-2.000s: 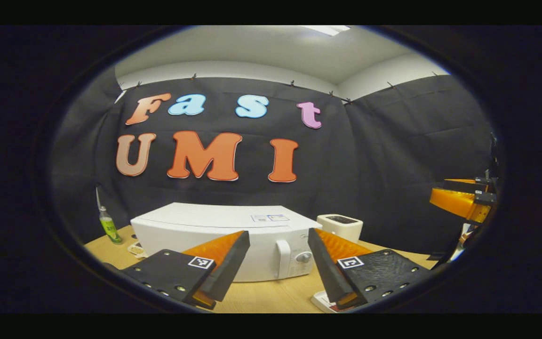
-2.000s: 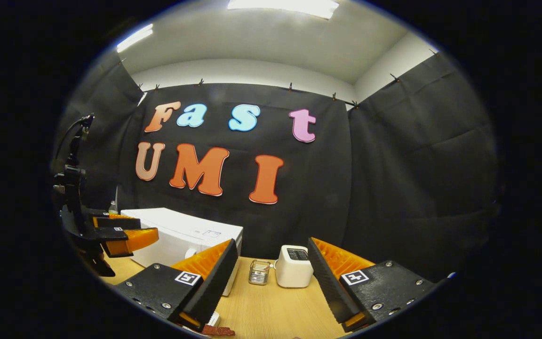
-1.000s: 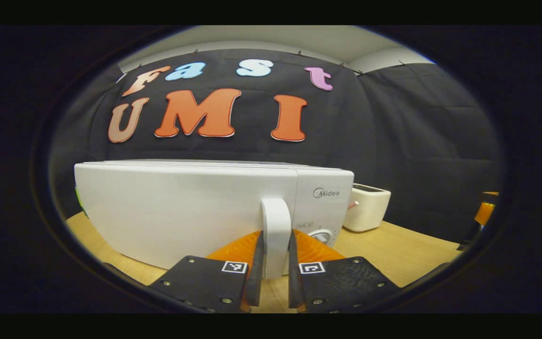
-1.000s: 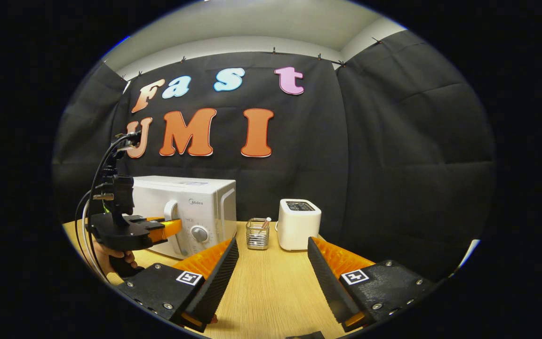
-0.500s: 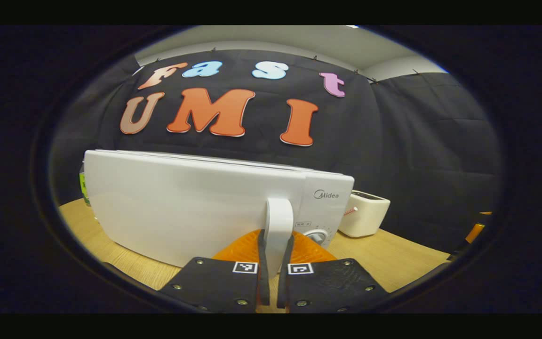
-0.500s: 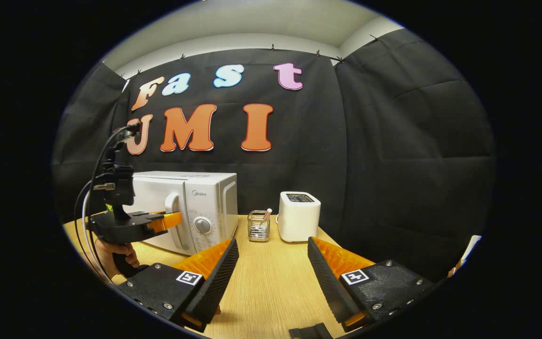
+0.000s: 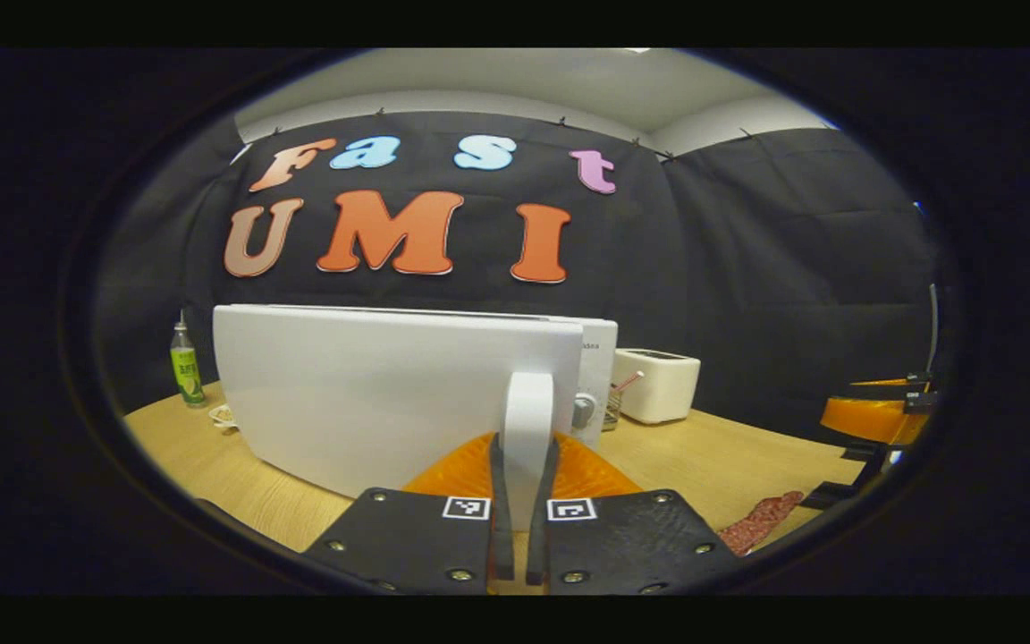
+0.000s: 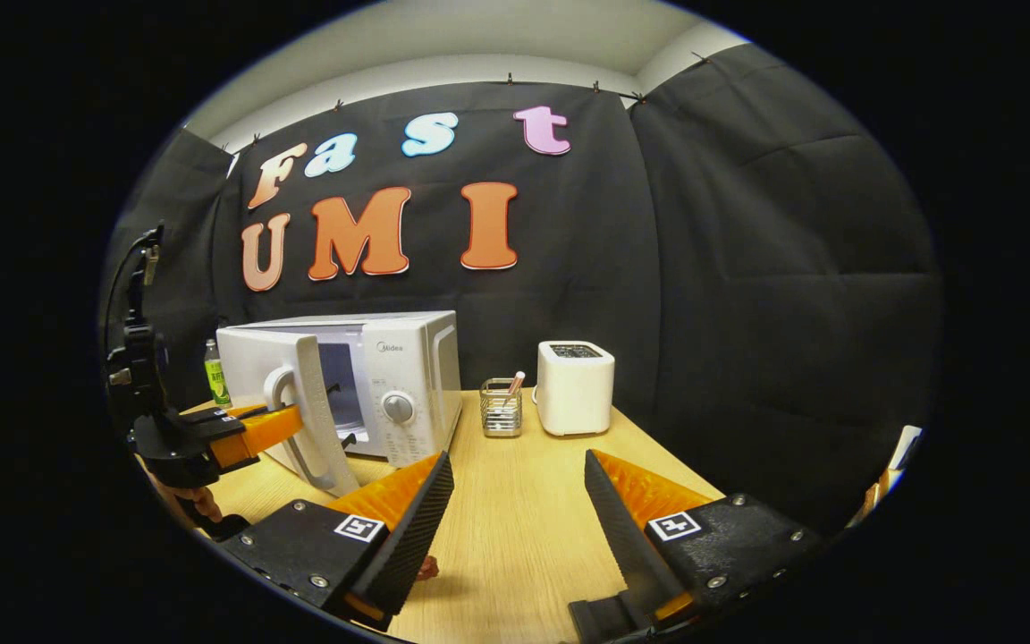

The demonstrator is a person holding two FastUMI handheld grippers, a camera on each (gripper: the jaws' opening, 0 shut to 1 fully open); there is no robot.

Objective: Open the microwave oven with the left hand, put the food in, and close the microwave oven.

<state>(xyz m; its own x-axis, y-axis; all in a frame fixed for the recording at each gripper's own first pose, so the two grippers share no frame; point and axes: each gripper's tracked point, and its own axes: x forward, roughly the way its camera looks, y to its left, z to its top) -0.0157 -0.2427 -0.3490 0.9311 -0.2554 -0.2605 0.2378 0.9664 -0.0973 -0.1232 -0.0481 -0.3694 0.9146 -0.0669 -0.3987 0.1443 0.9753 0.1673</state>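
Handle [image 7: 527, 420] of the white microwave door [image 7: 372, 394] sits clenched between both fingers of the left tool [image 7: 521, 537]; the door stands swung partly open from the Midea microwave oven [image 8: 399, 376] on the wooden bench [image 8: 524, 501]; right tool [image 8: 515, 528] hovers spread and empty above the bench; reddish food [image 7: 761, 519] lies on the bench near it; a white toaster [image 8: 575, 386] and wire holder [image 8: 501, 407] stand beside the oven.
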